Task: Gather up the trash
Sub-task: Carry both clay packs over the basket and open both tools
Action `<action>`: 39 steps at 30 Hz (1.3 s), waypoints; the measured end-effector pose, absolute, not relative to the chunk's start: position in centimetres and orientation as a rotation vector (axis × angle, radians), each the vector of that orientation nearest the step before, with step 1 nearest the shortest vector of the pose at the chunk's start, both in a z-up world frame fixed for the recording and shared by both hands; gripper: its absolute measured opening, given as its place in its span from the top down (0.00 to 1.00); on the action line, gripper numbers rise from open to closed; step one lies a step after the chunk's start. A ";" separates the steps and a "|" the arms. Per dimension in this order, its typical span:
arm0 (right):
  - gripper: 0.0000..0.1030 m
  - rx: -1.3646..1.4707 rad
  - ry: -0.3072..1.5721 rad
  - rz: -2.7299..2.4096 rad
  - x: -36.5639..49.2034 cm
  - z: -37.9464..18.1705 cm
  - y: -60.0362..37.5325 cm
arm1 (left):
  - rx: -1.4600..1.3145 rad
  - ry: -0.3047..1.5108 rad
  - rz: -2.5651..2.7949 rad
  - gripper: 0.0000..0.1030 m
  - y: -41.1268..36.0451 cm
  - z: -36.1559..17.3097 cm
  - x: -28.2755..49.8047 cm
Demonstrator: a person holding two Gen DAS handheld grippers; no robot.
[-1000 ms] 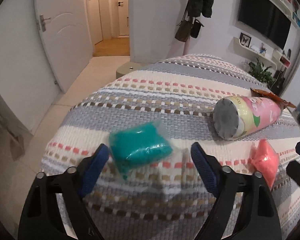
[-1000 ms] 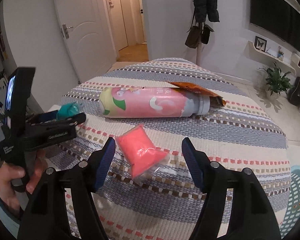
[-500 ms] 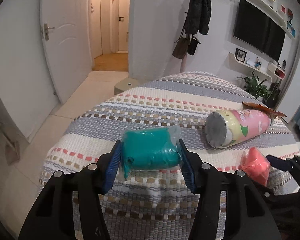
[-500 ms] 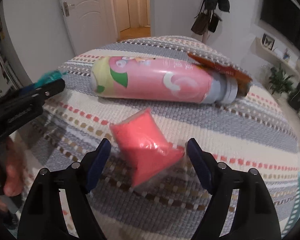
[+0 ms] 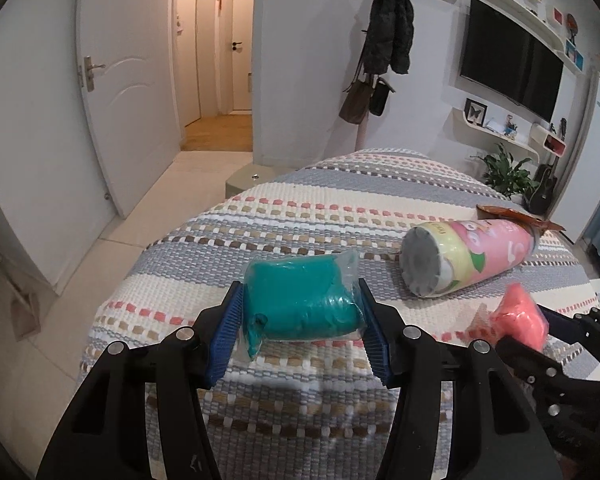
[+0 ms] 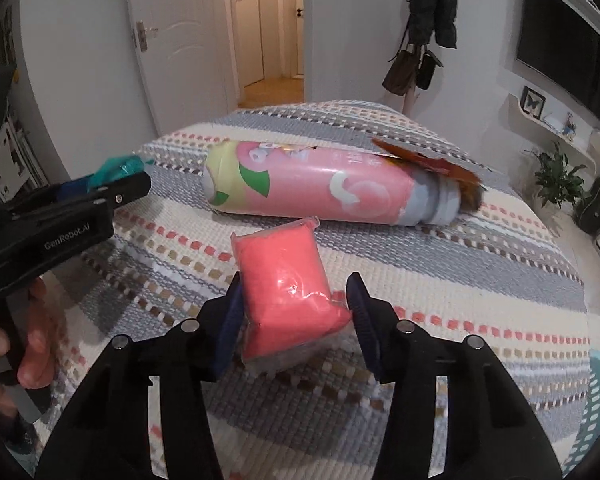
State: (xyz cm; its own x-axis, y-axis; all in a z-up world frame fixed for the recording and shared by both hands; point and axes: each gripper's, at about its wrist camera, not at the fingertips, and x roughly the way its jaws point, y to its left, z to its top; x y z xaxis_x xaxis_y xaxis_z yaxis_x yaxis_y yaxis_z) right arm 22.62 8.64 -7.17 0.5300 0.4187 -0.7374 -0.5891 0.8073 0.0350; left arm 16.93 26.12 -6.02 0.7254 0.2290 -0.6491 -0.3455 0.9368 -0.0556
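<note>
While the striped woven bedspread [image 5: 300, 216] filled most of both views, the largest piece of trash on it was the pink canister [image 6: 316, 188], which lay on its side across the bed with its grey base toward your left side. An orange wrapper [image 6: 432, 160] lay just behind the canister's far end, touching it. Your left gripper [image 5: 300, 316] had its jaws narrowed onto the teal packet [image 5: 300, 304], both blue pads [image 5: 226, 336] pressing its sides, and the packet appeared lifted off the bedspread. Your right gripper [image 6: 294, 312] had its jaws drawn in around the pink packet [image 6: 286, 284]; the left pad touched it, while the right one sat at the bag's lower corner, so I could not tell whether the grip was firm. That packet stood near the canister, in front of it. Your left hand [image 6: 16, 356] showed at the edge of the right wrist view, wrapped around the handle.
</note>
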 end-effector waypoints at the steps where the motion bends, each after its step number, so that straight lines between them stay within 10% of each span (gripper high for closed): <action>1: 0.54 -0.221 0.813 0.603 22.5 -7.1 8.3 | -0.181 0.688 0.307 0.49 25.8 -5.9 16.6; 39: 0.54 0.262 0.731 0.035 19.5 -5.1 -30.8 | 0.131 0.689 -0.319 0.48 -10.5 -4.8 19.2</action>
